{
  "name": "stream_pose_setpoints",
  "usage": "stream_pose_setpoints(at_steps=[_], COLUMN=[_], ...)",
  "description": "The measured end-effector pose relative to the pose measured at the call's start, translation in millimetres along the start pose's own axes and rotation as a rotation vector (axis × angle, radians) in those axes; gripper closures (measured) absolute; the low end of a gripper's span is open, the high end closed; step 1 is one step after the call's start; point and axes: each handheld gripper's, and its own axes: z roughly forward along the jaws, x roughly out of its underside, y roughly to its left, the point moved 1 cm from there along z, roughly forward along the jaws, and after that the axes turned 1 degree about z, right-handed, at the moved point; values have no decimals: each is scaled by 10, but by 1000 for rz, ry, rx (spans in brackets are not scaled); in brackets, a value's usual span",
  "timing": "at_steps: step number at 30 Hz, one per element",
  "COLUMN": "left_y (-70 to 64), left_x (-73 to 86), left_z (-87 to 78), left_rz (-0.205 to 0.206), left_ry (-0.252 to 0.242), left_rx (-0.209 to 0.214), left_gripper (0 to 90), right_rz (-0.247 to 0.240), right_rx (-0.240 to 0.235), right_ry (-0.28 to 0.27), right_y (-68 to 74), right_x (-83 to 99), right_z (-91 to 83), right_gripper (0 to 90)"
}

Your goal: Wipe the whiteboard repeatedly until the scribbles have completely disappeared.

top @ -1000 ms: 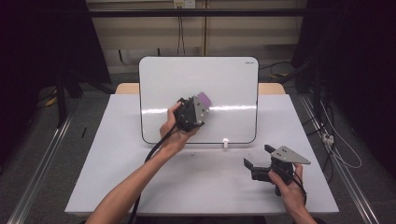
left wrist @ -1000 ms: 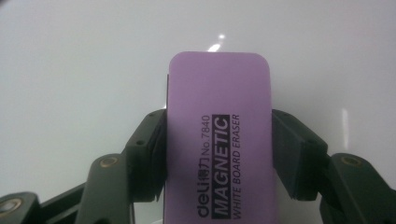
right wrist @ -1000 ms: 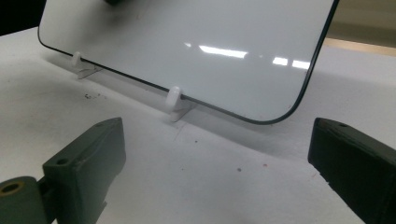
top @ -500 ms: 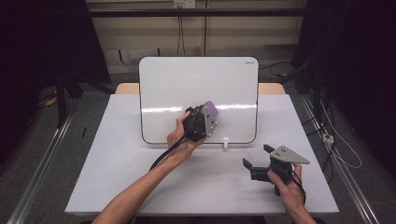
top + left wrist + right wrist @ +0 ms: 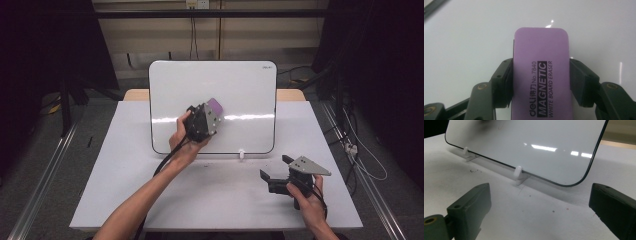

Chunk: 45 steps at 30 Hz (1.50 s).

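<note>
Left gripper (image 5: pixel 212 114) is raised in front of the whiteboard (image 5: pixel 240 85), about mid-height and a bit left of the board's centre in the high view. Its jaws are pinched on a purple eraser (image 5: pixel 216 106). In the left gripper view the eraser (image 5: pixel 541 75) sits between the two black jaws, one pad against each long side. The label faces the camera: "deli No.7840 MAGNETIC WHITE BOARD ERASER". The eraser's far end points at the white board surface (image 5: pixel 461 45). Can't tell whether it is touching the board or just off it.

The left hand (image 5: pixel 182 140) wraps the gripper body from below, and the cable trails down along the forearm.

The whiteboard stands tilted back on the white table (image 5: pixel 125 190), with a dark thin edge and rounded corners. It is propped on small white clips. One clip (image 5: pixel 241 154) shows at the lower edge in the high view. In the right gripper view, two clips (image 5: pixel 518 173) hold the board (image 5: pixel 536 135)'s bottom rim. The board surface looks clean, with a light-strip reflection across it.

Right gripper (image 5: pixel 279 169) is low at the table's right front, held by the right hand (image 5: pixel 307 200), well apart from the board. Its jaws are spread wide with nothing between them. In the right gripper view its gripper (image 5: pixel 540 205) looks at the board's lower corner, with bare table (image 5: pixel 544 217) in the gap. A few small dark specks lie on the tabletop there.
</note>
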Motion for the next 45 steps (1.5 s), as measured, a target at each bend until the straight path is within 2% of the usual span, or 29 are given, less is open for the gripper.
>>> stream_pose_setpoints(at_steps=[3, 5, 7, 9, 10, 12, 16, 20, 25, 27, 28, 30, 33, 42, 45], left_y=[-229, -327, -378, -393, -374, -311, -119, 57, 284, 368, 394, 432, 445, 433, 439], left_x=[71, 85, 111, 136, 137, 125, 65, 18, -57, -87, -94, -89, -49, -8, 34], left_z=[-43, -65, -78, -91, -89, -79, -48, -24, 20, 31, 38, 17, -17, -175, -231], left_rz=[63, 111, 128, 138, 123, 110, 38, -8, -68, -112, -137, -154, -205, -252, -299], left_ry=[8, 21, 25, 23, 26, 18, 18, 18, 18, 27, 17, 20, 2, -43, -68], left_rx=[45, 63, 86, 89, 97, 65, 32, -14, -40, -31, -32, -27, 1, 50, 80], left_gripper=[412, 412, 412, 412, 412, 412, 413, 413, 412, 412, 412, 412, 412, 412, 412], right_rz=[-4, -4, -5, -8, -7, -4, -3, -5, -4, -4, -4, -2, -1, -4, -4], right_rx=[1, 1, 0, -1, -2, -1, 1, -1, -2, -2, -3, -2, -3, -7, -7], right_ry=[-2, 0, 0, -2, -1, -1, -2, 1, 6, 7, 6, 4, 2, 5, 4], right_y=[9, 13, 16, 19, 18, 8, 3, 13, 12, 13, 13, 14, 12, 30, 35], right_x=[-5, -6, -7, -7, -5, -1, -3, -2, 2, 3, 3, 0, 0, -2, 0], right_z=[1, 3, 6, 2, 1, 2, -1, 7, 18, 19, 19, 17, 16, 26, 24], right_gripper=[38, 38, 38, 38, 38, 38, 38, 38, 38, 38, 38, 38, 38, 39, 38])
